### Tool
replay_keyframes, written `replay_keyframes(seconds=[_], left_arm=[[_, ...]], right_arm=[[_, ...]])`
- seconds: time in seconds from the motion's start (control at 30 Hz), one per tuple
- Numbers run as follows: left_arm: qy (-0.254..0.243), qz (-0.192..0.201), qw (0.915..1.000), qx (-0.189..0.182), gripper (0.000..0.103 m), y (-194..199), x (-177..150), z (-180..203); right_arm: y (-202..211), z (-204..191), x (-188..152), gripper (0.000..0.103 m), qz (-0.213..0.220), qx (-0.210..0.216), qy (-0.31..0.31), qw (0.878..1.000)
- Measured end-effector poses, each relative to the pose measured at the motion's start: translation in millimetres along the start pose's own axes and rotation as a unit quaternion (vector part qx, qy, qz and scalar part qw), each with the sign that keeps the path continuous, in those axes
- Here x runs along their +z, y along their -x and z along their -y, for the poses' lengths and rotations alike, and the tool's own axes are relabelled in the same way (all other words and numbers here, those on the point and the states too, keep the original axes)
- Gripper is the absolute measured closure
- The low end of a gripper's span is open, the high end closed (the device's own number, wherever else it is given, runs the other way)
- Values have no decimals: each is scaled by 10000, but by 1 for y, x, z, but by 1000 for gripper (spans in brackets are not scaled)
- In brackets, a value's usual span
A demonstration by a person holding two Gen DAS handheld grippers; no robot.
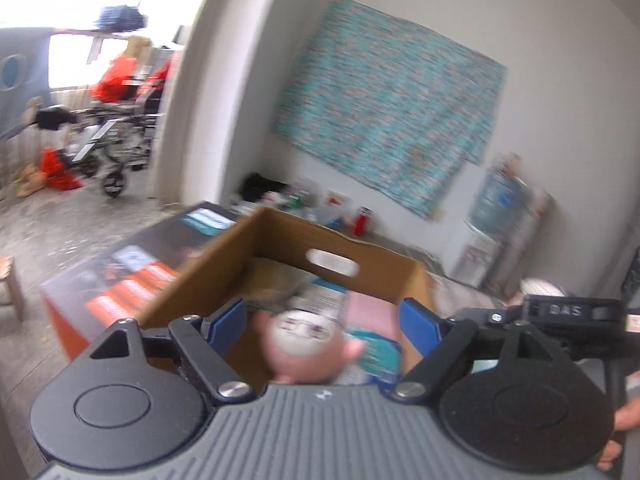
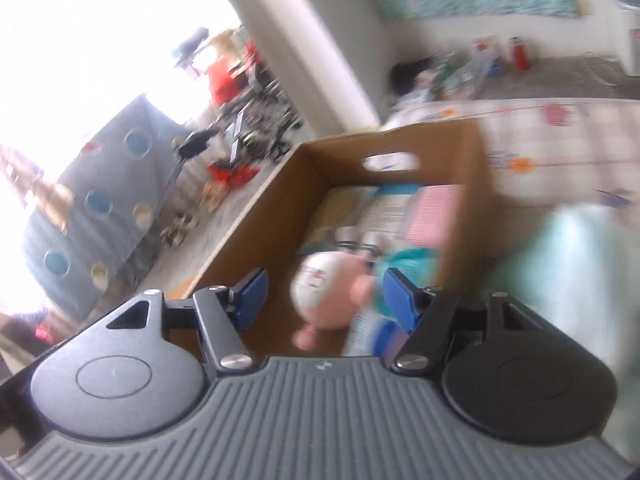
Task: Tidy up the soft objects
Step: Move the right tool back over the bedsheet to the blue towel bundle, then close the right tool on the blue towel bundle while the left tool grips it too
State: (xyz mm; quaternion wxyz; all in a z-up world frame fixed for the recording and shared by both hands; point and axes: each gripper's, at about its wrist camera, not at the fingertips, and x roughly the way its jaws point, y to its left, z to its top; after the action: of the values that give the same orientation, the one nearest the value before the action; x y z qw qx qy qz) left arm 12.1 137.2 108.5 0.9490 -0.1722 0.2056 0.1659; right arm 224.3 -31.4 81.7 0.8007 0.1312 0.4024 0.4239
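Blurred room w/ cardboard box [image 1: 224, 264]; both claws, left claw [image 1: 320, 324] & right claw [image 2: 322, 294], tilted down over pink plush [image 1: 308, 346], jaws apart, nothing gripped.

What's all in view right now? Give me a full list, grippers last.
Cardboard box: one, brown, open top with a handle cutout, directly ahead of both grippers.
Plush toy: one, pink with a white face, inside the box at the near end.
Pink flat item: one, inside the box toward the far right; blurred.
Teal packet: one, inside the box beside the plush toy.
Printed carton: one, dark with orange, left of the box.
Wall cloth: one, teal patterned, on the white wall.
Water dispenser: one, against the wall on the right.
Wheelchair: one, black, in the far doorway.
Left gripper: blue pads, open, empty.
Right gripper: blue pads, open, empty.
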Motion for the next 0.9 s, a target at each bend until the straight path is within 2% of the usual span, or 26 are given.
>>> replay_keyframes(seconds=[0.13,0.27,0.37,0.5,0.6,0.73,0.8,0.9], left_arm=[[-369,-254,9977,-517,18,-19,-14,51],[-746,-574,9892,-1119,18,-42,-24,106],[-996,-1002,9781,-1527,18,-69,-23,147],[-1349,-1747,9591,-1773,18,-117,-17,200],[-1408,-2333,9441,-1853,18,-160,-13,233],[-1381,-3086,9222,-1881,19,-225,-19,275],[-1304,-3364,9145,-1829,20,-256,-27,292],[-1202,-3701,9037,-1785,28,-299,-46,313]], right_arm=[[60,48,-19,39,341,-444,-384,9977],[117,96,-30,39,656,-984,-687,9906],[155,132,-31,39,890,-1437,-858,9819],[186,185,-29,39,1025,-1858,-1106,9709],[193,227,-28,39,933,-2149,-1308,9633],[179,282,-23,39,620,-2324,-1520,9587],[165,299,-19,39,453,-2361,-1582,9577],[143,321,-16,39,245,-2418,-1634,9561]])
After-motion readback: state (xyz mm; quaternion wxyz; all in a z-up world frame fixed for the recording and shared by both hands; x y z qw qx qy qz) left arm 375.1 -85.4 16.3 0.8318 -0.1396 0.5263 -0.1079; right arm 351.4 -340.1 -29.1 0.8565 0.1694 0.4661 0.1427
